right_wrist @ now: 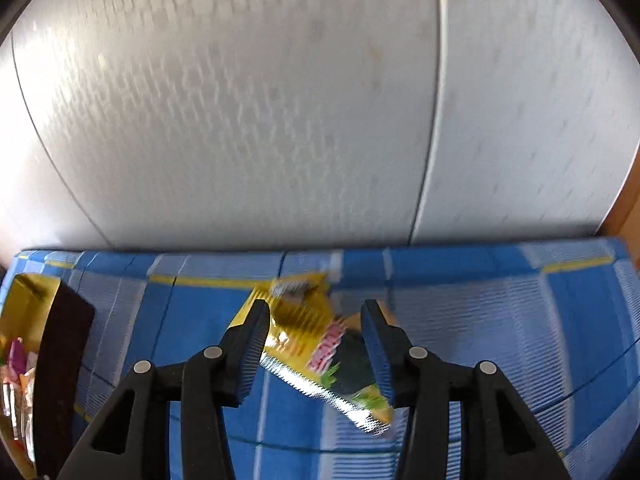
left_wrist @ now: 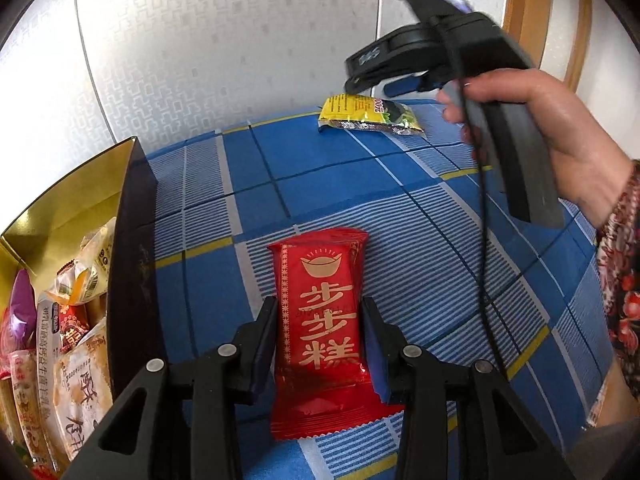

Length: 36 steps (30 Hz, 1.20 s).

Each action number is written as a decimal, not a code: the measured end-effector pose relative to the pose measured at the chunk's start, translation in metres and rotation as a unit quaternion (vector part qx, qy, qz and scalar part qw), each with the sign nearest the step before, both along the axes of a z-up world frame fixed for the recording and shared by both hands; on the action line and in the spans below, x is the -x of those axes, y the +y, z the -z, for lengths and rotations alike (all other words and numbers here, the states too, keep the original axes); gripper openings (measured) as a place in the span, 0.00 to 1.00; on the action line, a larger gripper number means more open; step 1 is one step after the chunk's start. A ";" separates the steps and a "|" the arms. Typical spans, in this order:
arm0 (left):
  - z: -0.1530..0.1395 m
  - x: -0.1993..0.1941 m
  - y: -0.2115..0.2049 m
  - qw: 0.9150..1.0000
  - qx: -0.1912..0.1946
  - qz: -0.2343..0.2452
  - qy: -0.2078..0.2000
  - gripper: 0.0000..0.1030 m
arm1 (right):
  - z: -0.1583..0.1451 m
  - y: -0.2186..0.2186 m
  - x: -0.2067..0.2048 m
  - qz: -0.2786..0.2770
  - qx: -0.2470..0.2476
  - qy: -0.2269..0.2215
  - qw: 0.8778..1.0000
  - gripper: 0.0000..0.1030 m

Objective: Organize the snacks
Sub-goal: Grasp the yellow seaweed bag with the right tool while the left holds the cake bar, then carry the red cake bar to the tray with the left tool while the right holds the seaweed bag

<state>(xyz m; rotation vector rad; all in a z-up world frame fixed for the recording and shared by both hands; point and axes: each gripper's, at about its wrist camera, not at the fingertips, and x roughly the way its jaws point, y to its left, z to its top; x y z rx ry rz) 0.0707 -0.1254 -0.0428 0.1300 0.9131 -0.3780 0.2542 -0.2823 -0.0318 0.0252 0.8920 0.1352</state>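
- The left gripper (left_wrist: 320,316) pinches a red snack packet (left_wrist: 326,328) by its long sides, both fingers pressed against the wrapper; the packet lies on or just above the blue checked cloth (left_wrist: 320,184) of the surface.
- The right gripper (right_wrist: 314,320) is spread, one finger on either side of a yellow snack packet (right_wrist: 316,344) that lies flat on the cloth; neither finger visibly presses it.
- In the left wrist view that gripper, held in the person's right hand (left_wrist: 560,132), hangs just above the yellow packet at the far edge.
- A gold-lined box (left_wrist: 60,208) with a dark wall stands at the left, full of wrapped snacks (left_wrist: 80,344).
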 end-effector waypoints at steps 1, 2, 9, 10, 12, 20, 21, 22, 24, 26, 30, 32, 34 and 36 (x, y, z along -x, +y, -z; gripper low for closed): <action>0.000 0.000 0.000 1.000 0.001 0.001 0.001 0.40 | 0.001 0.002 0.002 -0.002 -0.004 -0.001 1.000 0.47; 0.000 0.000 0.001 1.000 0.002 0.002 0.002 0.40 | 0.001 0.005 0.005 -0.009 -0.003 0.000 1.000 0.47; 0.000 0.000 0.002 1.000 0.009 0.000 0.007 0.40 | 0.004 0.028 0.041 -0.049 0.049 0.024 0.997 0.47; 0.000 0.001 0.002 1.000 0.010 -0.001 0.007 0.40 | 0.005 0.032 0.047 -0.054 0.063 0.023 0.996 0.47; 0.000 0.002 0.002 1.000 0.013 -0.002 0.006 0.40 | 0.007 0.037 0.047 -0.051 0.088 0.016 0.995 0.47; 0.001 0.005 0.001 1.000 0.012 0.008 -0.006 0.42 | 0.024 0.033 0.033 -0.013 0.090 0.018 0.996 0.42; 0.001 0.005 0.001 1.000 0.014 0.010 -0.006 0.42 | 0.024 0.031 0.035 -0.012 0.085 0.020 0.996 0.39; 0.001 0.005 0.001 1.000 0.016 0.011 -0.004 0.42 | 0.023 0.028 0.037 -0.012 0.079 0.022 0.997 0.38; 0.001 0.004 0.002 1.000 0.022 0.010 0.000 0.43 | 0.022 0.025 0.045 -0.013 0.071 0.026 0.997 0.37; 0.001 0.001 0.002 1.000 0.027 0.010 0.003 0.43 | 0.020 0.024 0.053 -0.009 0.073 0.031 0.997 0.35; 0.001 -0.001 0.002 0.999 0.030 0.013 0.002 0.43 | 0.015 0.018 0.073 0.022 0.060 0.050 0.997 0.32; 0.001 -0.002 0.003 0.999 0.034 0.014 0.002 0.41 | 0.014 0.013 0.083 0.039 0.045 0.059 0.997 0.31; 0.002 -0.005 0.003 0.999 0.041 0.016 0.003 0.39 | 0.012 0.008 0.096 0.056 0.037 0.068 0.995 0.31; 0.002 -0.006 0.004 0.999 0.049 0.020 0.004 0.38 | 0.012 0.004 0.108 0.067 0.036 0.073 0.994 0.31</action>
